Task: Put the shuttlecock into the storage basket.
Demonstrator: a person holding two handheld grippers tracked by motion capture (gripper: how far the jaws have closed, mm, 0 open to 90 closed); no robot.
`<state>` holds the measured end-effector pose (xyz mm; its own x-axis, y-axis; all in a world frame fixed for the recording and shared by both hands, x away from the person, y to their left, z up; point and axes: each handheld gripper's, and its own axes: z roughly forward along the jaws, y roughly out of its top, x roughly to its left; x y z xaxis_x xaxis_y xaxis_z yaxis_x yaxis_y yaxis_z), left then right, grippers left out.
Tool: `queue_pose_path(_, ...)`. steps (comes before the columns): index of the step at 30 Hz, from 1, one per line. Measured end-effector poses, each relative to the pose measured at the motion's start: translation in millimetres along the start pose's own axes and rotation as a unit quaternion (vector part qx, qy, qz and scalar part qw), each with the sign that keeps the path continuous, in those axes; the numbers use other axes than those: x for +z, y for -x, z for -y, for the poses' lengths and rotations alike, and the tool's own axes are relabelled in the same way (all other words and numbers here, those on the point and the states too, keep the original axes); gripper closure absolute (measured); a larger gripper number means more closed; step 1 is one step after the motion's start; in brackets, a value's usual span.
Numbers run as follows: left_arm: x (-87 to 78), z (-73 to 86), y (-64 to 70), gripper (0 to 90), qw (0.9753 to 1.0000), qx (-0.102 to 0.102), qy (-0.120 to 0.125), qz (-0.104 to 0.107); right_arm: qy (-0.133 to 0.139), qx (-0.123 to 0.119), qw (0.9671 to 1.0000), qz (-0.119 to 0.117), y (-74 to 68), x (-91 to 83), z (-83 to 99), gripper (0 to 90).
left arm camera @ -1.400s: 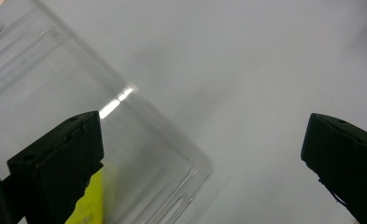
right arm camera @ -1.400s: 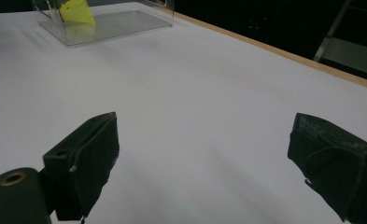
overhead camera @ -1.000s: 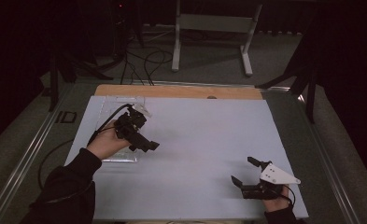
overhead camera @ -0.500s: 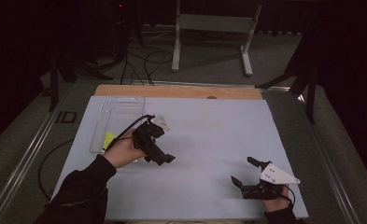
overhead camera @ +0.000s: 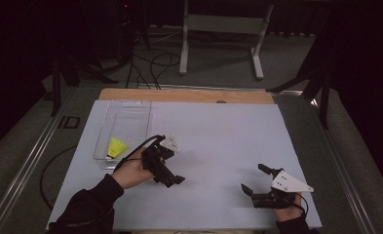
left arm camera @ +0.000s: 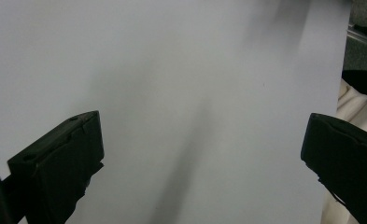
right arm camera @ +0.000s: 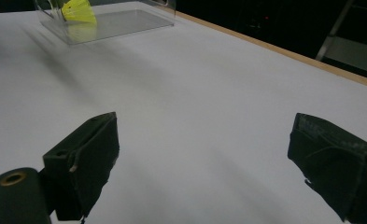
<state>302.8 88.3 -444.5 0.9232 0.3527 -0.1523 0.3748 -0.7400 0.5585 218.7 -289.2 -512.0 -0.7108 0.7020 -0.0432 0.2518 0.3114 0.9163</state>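
Yellow shuttlecock lies inside the clear tray at desk's left side, near the tray's front end. It is also seen far off in the right gripper view.

Left tool: jaws wide, empty, over bare desk just right of the tray, well clear of the item. Right tool: jaws wide, empty, near front-right edge.

Handling judgement: item likely v. light; feather skirt soft and crushable, cork end firmer. Best hold at cork/base w/ gentle squeeze. Tray wall is thin and prob. slides if nudged.
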Motion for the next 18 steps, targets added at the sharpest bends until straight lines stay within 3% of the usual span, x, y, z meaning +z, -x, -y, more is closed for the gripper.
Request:
queue_pose_path(12,3.7,33.1,7.8,0.0,1.0000,-0.006,0.004,0.006,0.000,0.002,1.0000,0.000,0.2,-0.2,-0.1,9.0)
queue_pose_path(18,6.9,57.0,7.9,0.0,0.9997,-0.024,0.004,0.007,0.000,0.002,1.0000,0.000,0.1,0.3,0.0,9.0)
